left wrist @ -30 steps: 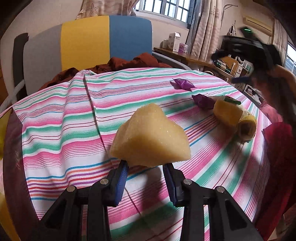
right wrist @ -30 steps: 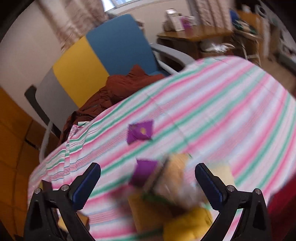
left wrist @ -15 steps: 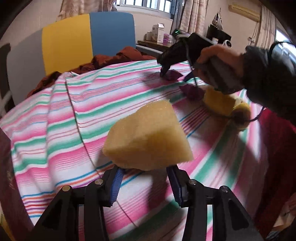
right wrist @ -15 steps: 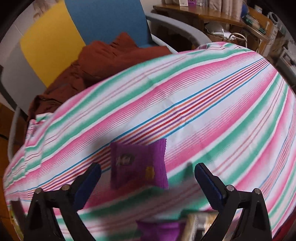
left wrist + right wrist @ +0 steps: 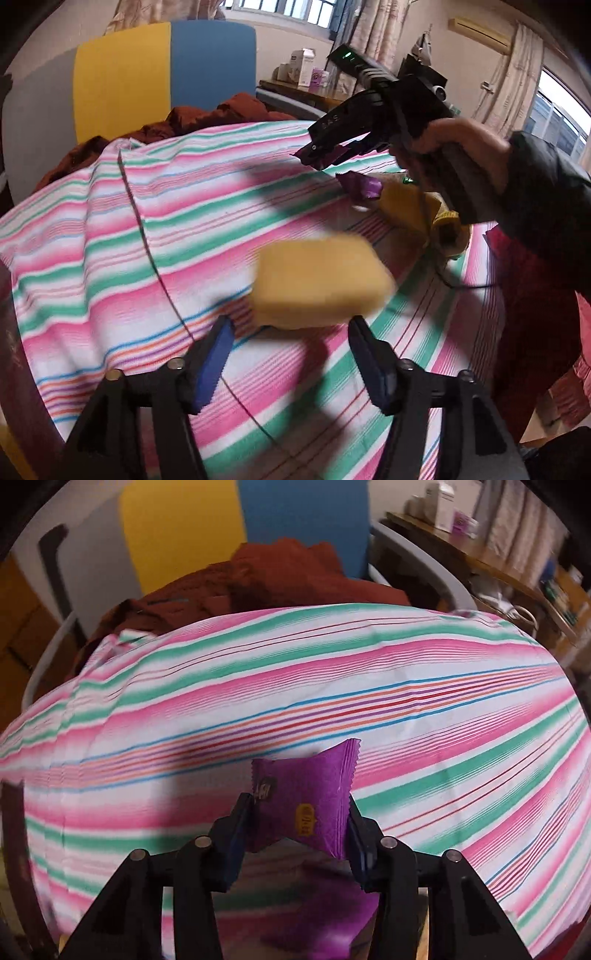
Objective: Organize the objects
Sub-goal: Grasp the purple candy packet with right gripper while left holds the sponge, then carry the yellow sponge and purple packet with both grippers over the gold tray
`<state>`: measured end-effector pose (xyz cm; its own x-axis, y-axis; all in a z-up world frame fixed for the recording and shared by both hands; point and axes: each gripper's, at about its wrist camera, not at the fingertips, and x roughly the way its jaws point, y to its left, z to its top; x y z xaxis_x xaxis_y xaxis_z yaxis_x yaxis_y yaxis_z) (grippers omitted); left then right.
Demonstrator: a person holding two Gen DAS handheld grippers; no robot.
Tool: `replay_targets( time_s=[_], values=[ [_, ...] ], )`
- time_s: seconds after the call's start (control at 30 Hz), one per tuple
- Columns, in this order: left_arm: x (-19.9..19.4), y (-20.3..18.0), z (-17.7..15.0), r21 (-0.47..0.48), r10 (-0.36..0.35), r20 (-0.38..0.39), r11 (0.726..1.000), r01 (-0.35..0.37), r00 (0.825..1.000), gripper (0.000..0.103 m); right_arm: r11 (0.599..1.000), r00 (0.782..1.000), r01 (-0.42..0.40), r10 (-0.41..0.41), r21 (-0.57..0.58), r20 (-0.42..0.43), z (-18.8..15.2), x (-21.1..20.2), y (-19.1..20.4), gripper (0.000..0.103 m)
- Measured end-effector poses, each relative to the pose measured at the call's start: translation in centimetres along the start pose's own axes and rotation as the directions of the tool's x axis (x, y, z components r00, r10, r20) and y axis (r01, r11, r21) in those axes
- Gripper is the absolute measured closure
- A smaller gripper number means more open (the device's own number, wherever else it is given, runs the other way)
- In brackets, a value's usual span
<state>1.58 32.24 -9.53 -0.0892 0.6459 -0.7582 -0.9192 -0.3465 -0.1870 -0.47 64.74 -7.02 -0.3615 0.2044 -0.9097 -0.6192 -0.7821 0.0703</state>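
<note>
The right gripper (image 5: 297,821) is closing with a purple packet (image 5: 304,797) between its blue pads, both pads against the packet's sides. The packet carries a small dark label and a yellow mark, neither readable. Beyond it the striped cloth (image 5: 332,686) on the worktop lies bare out to its far edge, where a red-brown garment (image 5: 258,579) is heaped against a yellow and blue chair (image 5: 240,528).

The left gripper (image 5: 291,354) is opening; the yellow sponge (image 5: 317,280), blurred, sits between and just past its fingertips, and neither pad presses on it. Bare cloth spreads to the left. On the far right a second purple packet (image 5: 360,184) lies beside more yellow things (image 5: 410,206) near the cloth's right edge, under the hand (image 5: 458,144) on the right gripper.
</note>
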Motion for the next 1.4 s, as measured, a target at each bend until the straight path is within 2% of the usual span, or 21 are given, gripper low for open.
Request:
replay_targets(
  time_s=[0.13,0.2,0.27,0.4,0.5,0.57,0.6,0.63,0.77,0.93,0.97,1.07,1.4],
  values=[
    [-1.0,-0.2,-0.8,-0.054,-0.039,0.009,0.998,0.040,0.999,0.037,0.994,0.997,-0.078,0.077,-0.077,-0.005,-1.9,-0.8,2.1,0.056],
    [-1.5,-0.5,-0.8,-0.039,-0.023,0.027,0.999,0.024,0.999,0.035,0.989,0.995,-0.095,0.096,-0.111,-0.003,-2.8,-1.4,3.0,0.056],
    [-1.7,-0.8,-0.3,-0.026,-0.031,0.037,0.999,0.032,0.999,0.019,0.985,0.994,-0.107,0.109,-0.134,0.008,-3.6,-2.1,3.8,0.056],
    [-0.9,-2.1,0.9,0.038,-0.010,0.060,0.999,0.008,0.998,0.017,0.984,0.991,-0.126,0.131,-0.129,0.034,-4.6,-3.5,4.1,0.056],
    [0.9,-2.9,1.5,0.066,0.026,0.039,0.997,-0.028,0.999,0.016,0.985,0.989,-0.131,0.138,-0.115,0.057,-5.3,-4.4,4.3,0.056],
    [2.1,-3.3,1.9,0.078,0.053,0.026,0.995,-0.055,0.998,0.017,0.985,0.987,-0.140,0.147,-0.105,0.063,-5.8,-4.9,4.0,0.056],
    [2.4,-3.2,2.0,0.076,0.062,0.024,0.995,-0.063,0.998,0.023,0.985,0.987,-0.142,0.150,-0.102,0.066,-6.1,-5.2,3.9,0.056],
    [2.5,-3.2,2.0,0.070,0.071,0.028,0.995,-0.073,0.997,0.037,0.985,0.986,-0.144,0.151,-0.100,0.070,-6.3,-5.4,3.7,0.056],
    [2.0,-2.6,1.8,0.047,0.072,0.038,0.996,-0.074,0.997,0.039,0.984,0.983,-0.155,0.162,-0.083,0.081,-7.3,-5.4,3.2,0.056],
    [-0.3,-2.4,1.4,0.010,0.130,0.074,0.991,-0.131,0.989,0.039,0.982,0.985,-0.148,0.157,-0.118,0.067,-7.9,-4.5,3.9,0.056],
    [-1.2,-2.4,1.3,0.004,0.163,0.088,0.986,-0.164,0.983,0.039,0.979,0.984,-0.152,0.163,-0.132,0.071,-8.0,-4.6,4.2,0.056],
    [-3.2,-2.5,1.3,-0.026,0.208,0.116,0.978,-0.206,0.971,0.039,0.974,0.981,-0.161,0.175,-0.162,0.079,-8.3,-4.9,5.0,0.056],
    [-9.5,-1.9,1.1,-0.107,0.301,0.186,0.952,-0.285,0.935,0.039,0.952,0.969,-0.210,0.234,-0.221,0.086,-10.1,-6.2,8.0,0.056]
  ],
)
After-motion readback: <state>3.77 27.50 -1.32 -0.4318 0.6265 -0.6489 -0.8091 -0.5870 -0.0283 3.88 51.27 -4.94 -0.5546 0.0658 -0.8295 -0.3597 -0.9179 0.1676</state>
